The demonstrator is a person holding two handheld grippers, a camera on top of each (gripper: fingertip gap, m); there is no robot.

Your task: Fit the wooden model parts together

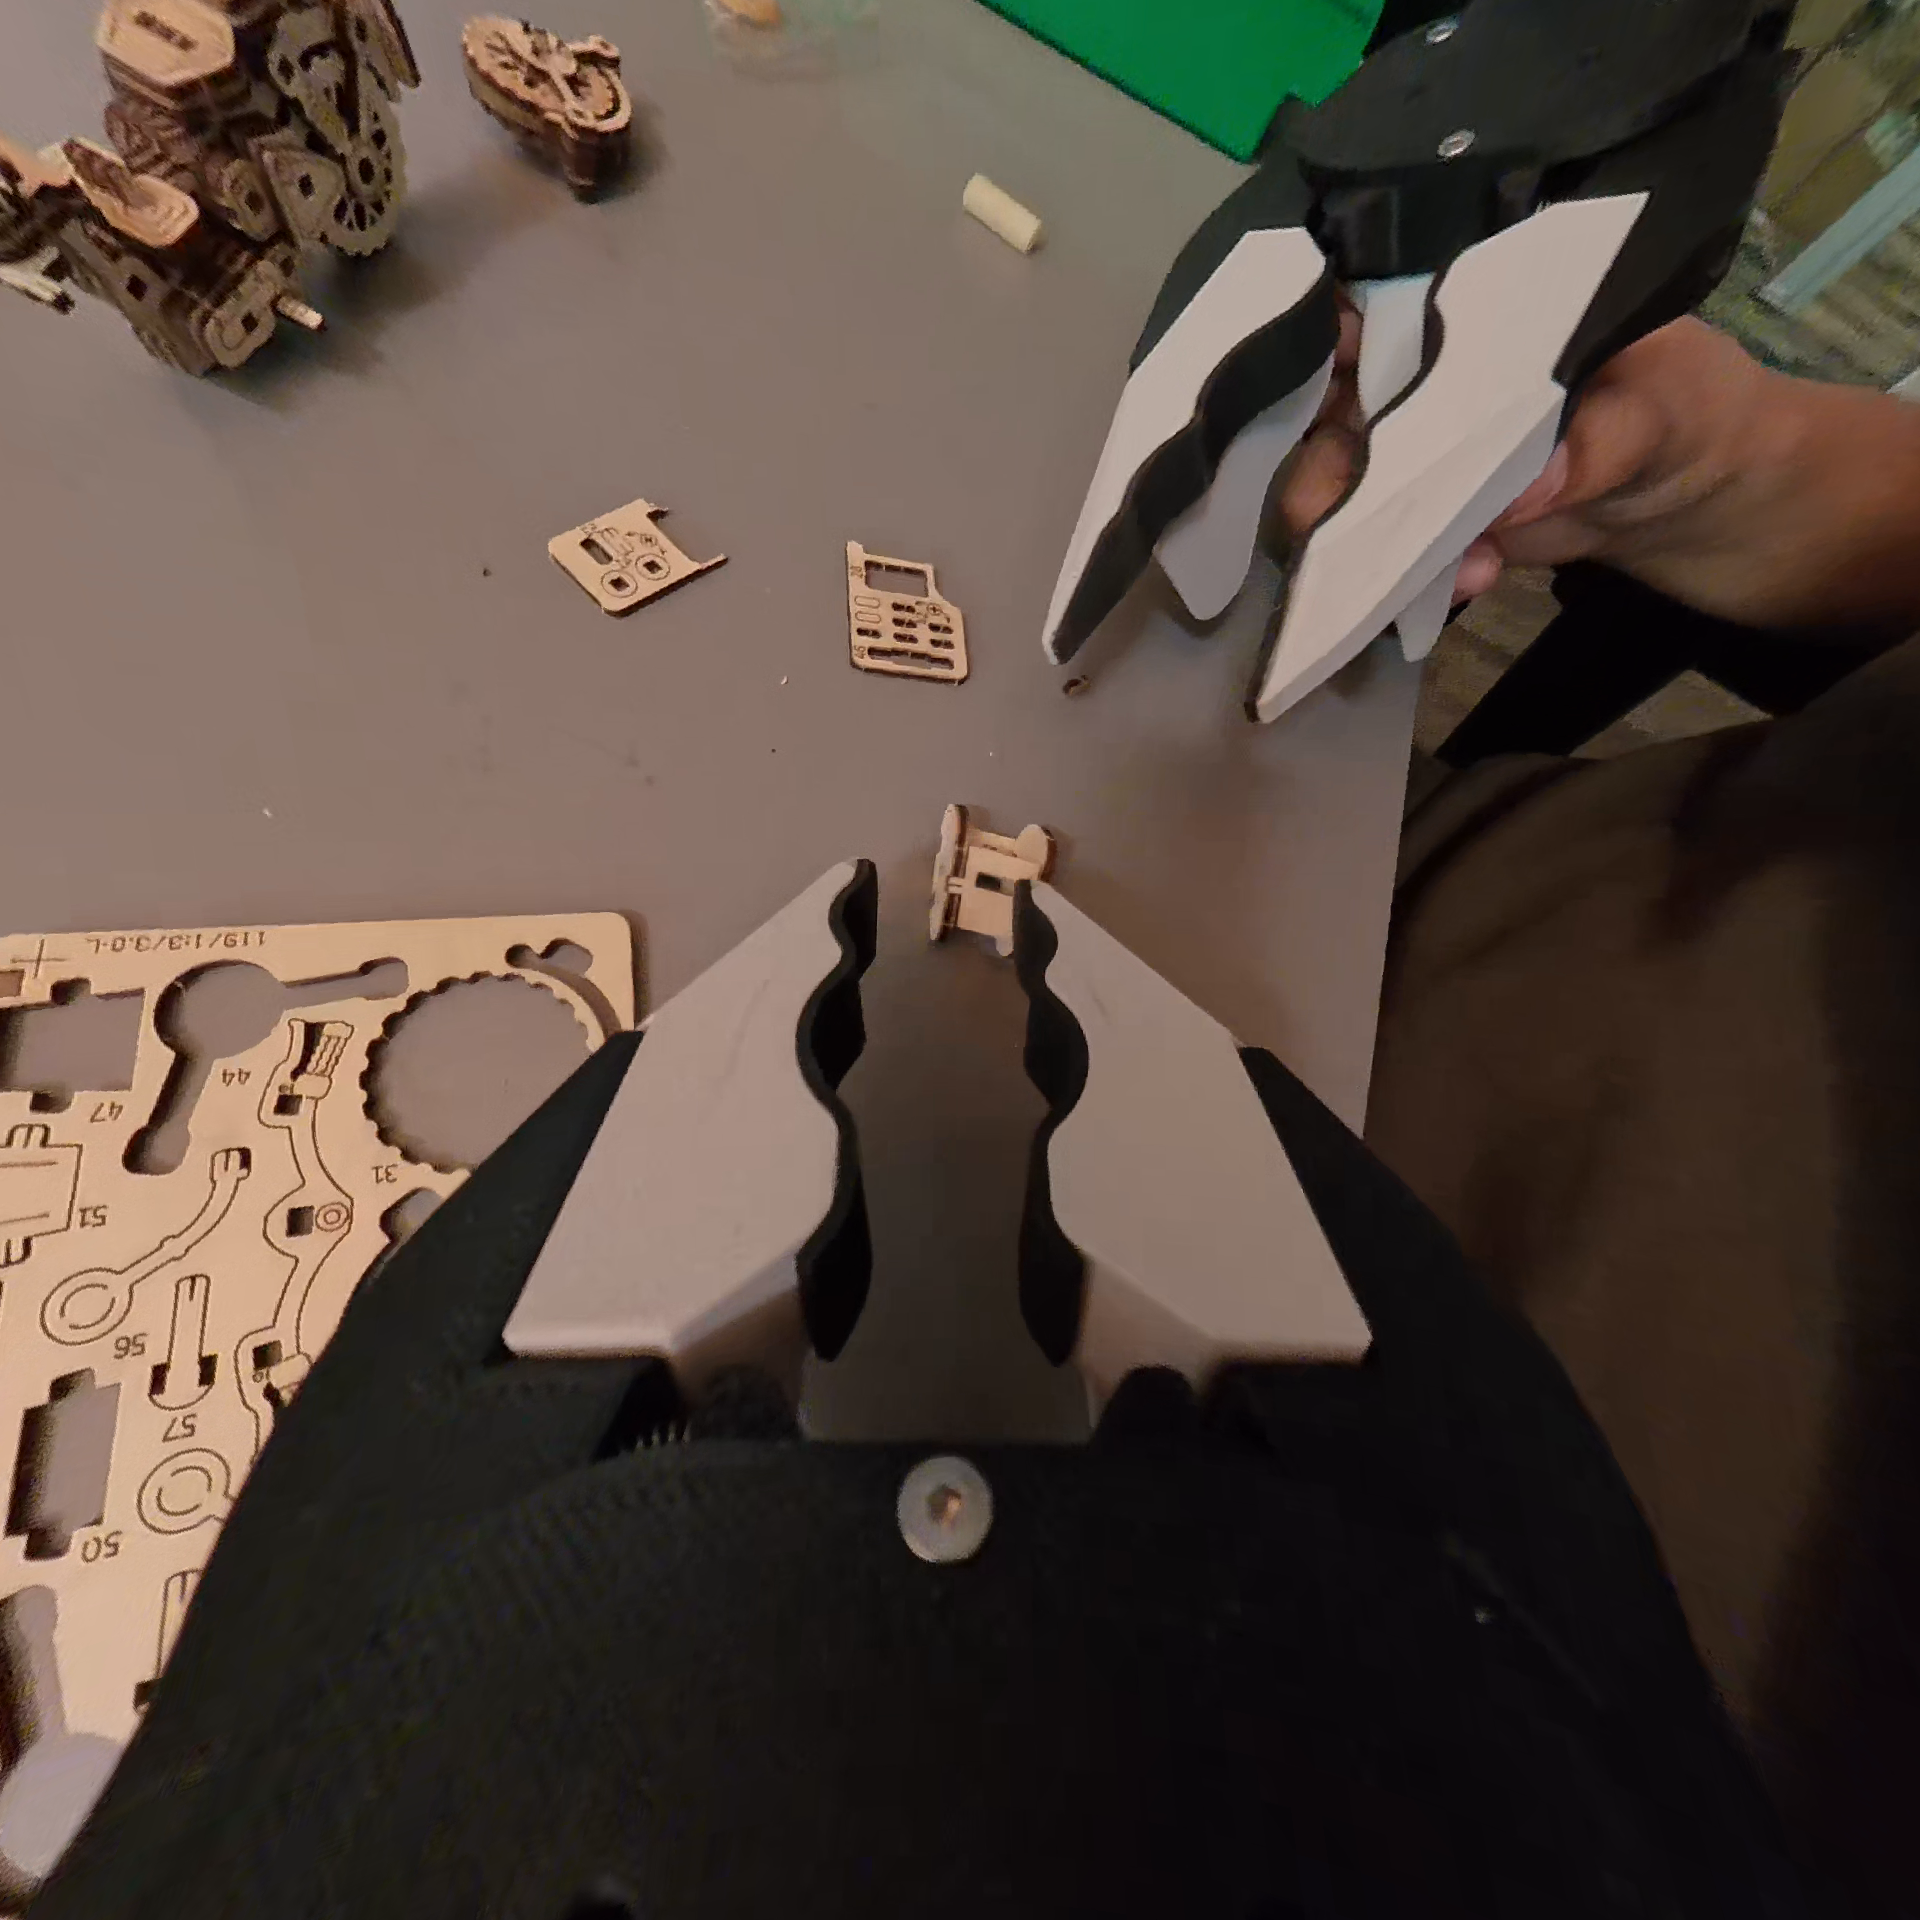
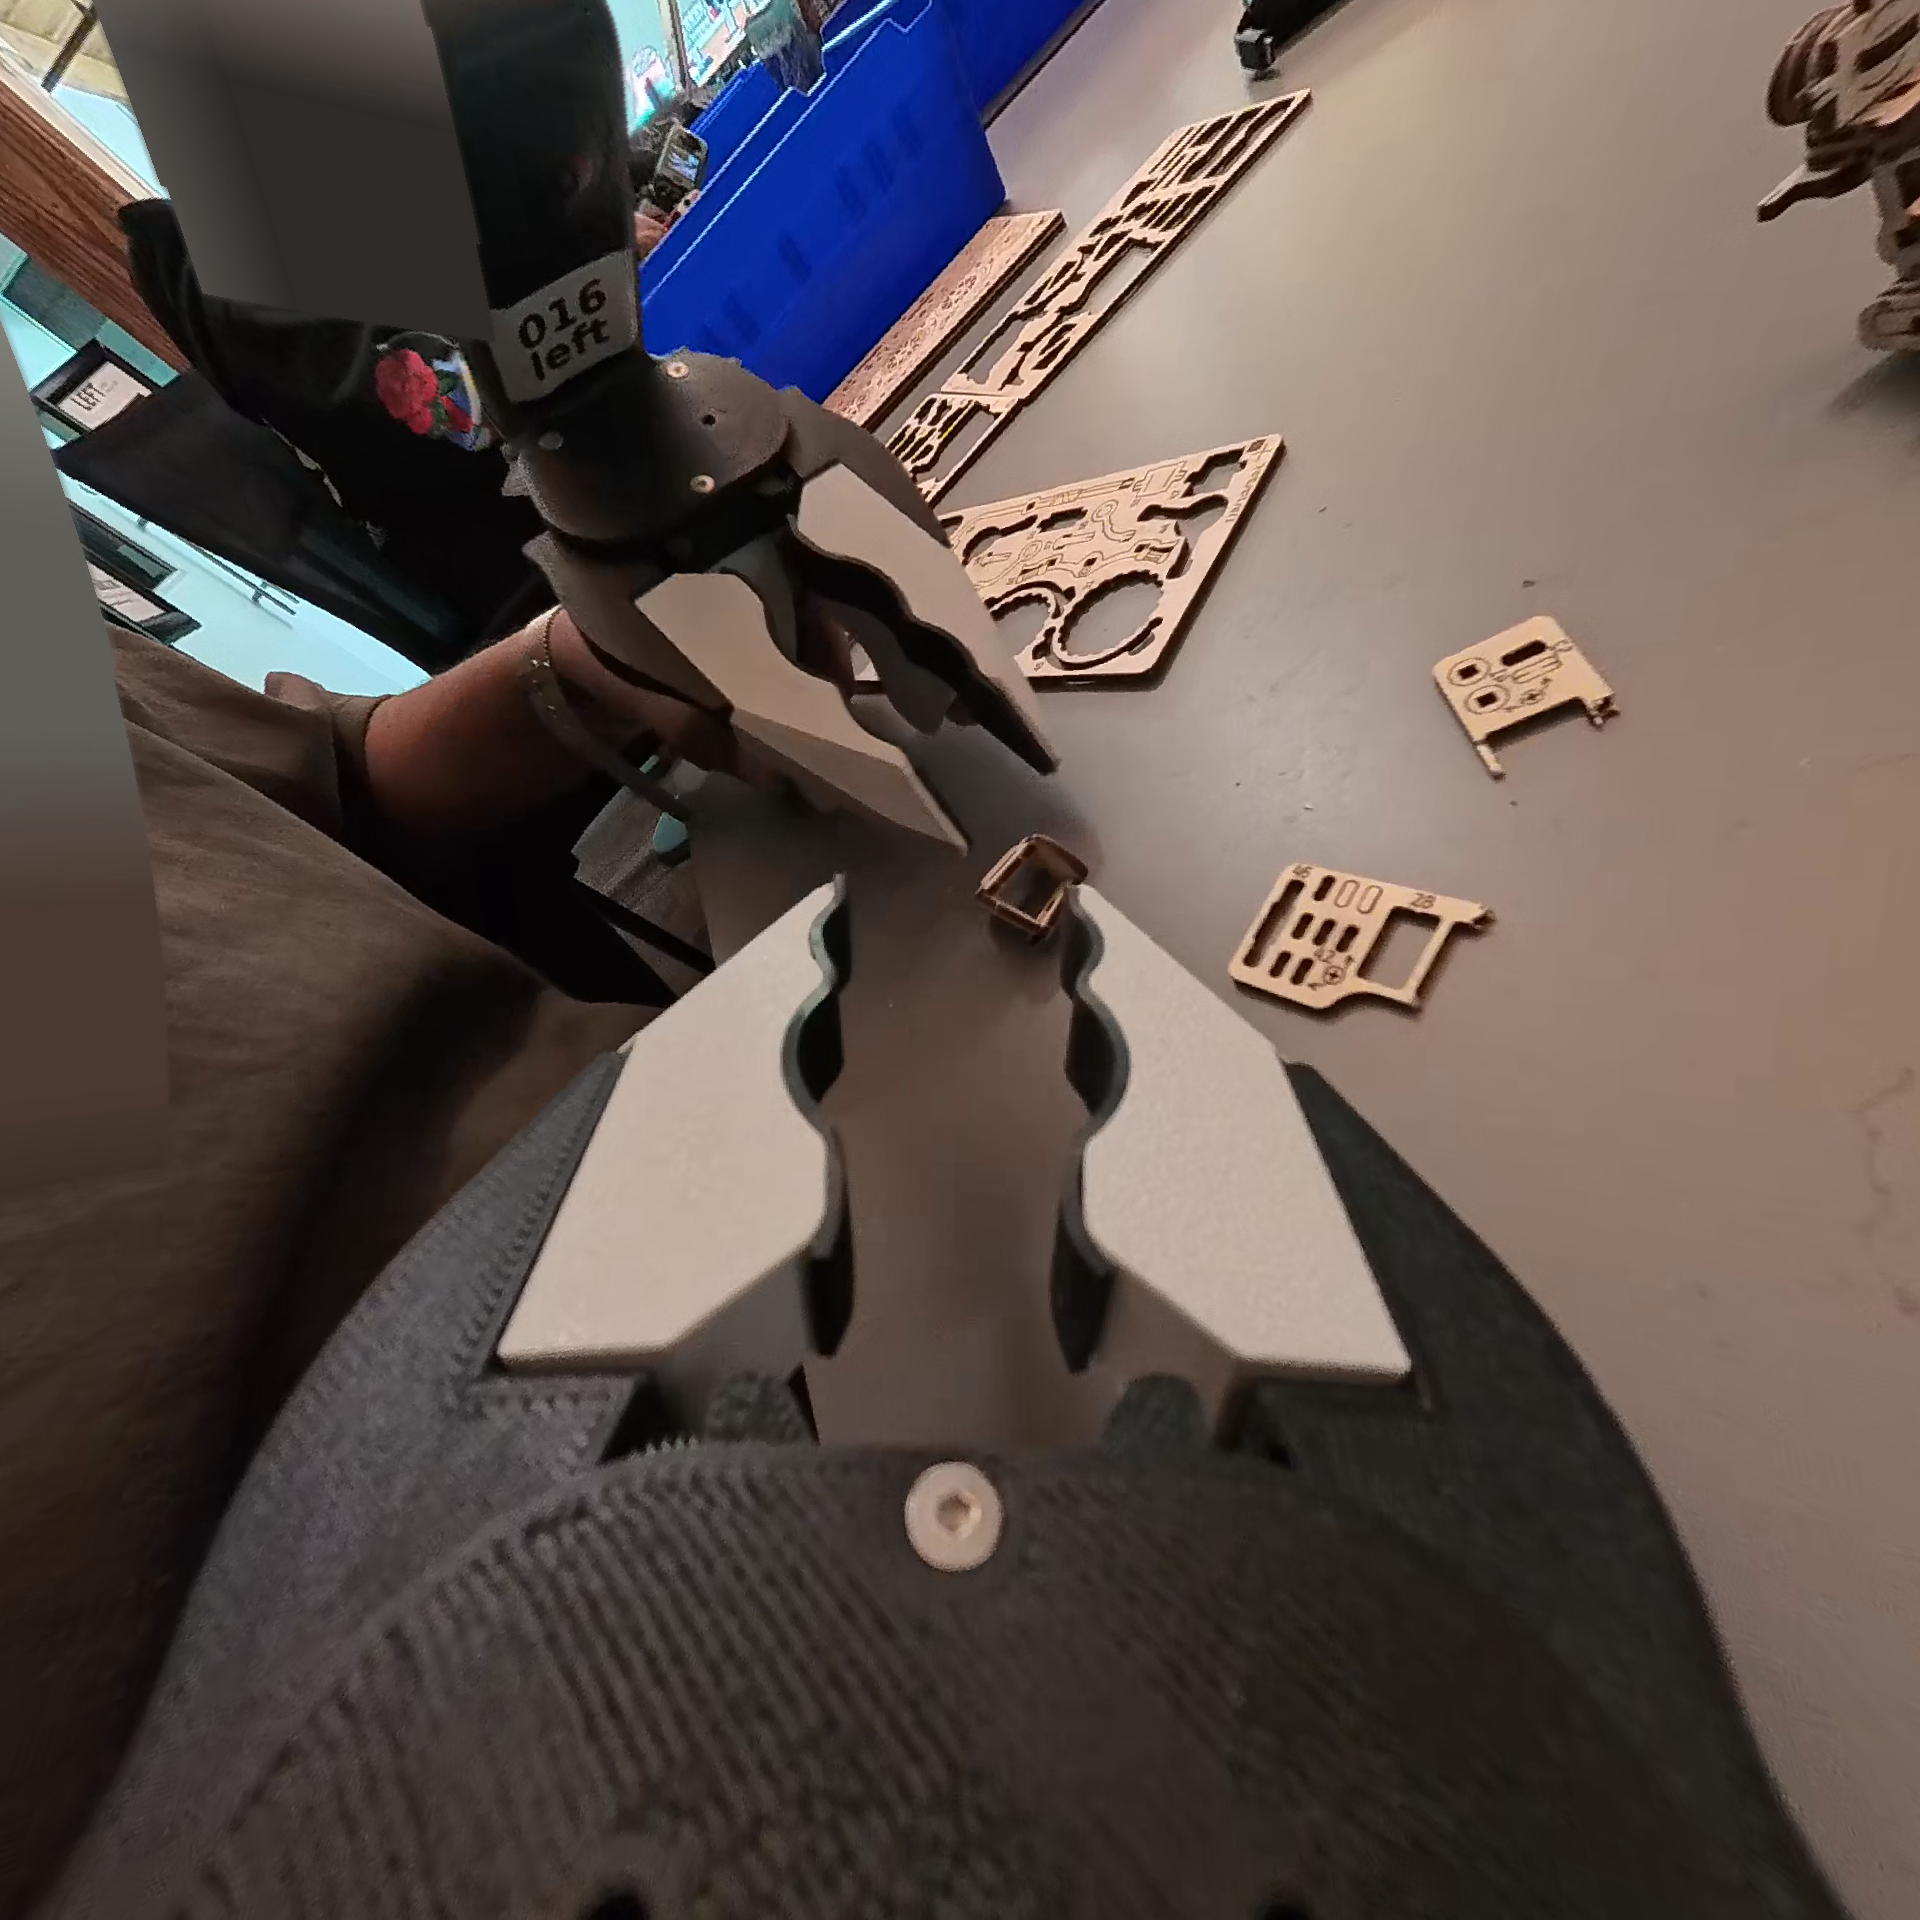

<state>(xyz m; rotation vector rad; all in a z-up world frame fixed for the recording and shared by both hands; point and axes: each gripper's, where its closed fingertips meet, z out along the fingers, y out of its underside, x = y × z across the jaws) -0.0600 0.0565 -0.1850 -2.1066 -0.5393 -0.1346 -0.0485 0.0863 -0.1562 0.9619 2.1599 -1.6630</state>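
Both grippers spread wide & empty: left gripper (image 1: 943,883) has its tips either side of small wooden sub-assy (image 1: 987,878) on grey table (image 1: 416,727), right finger prob. touching it, right gripper (image 1: 1153,686) hovering nearby, two flat cut-out parts (image 1: 906,613) lying beyond.

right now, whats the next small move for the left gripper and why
Probably ease the left gripper forward and close on the small wooden assembly. Its jaws are open, and the piece sits on the table just beyond the tips, ungripped, with the right gripper also open.
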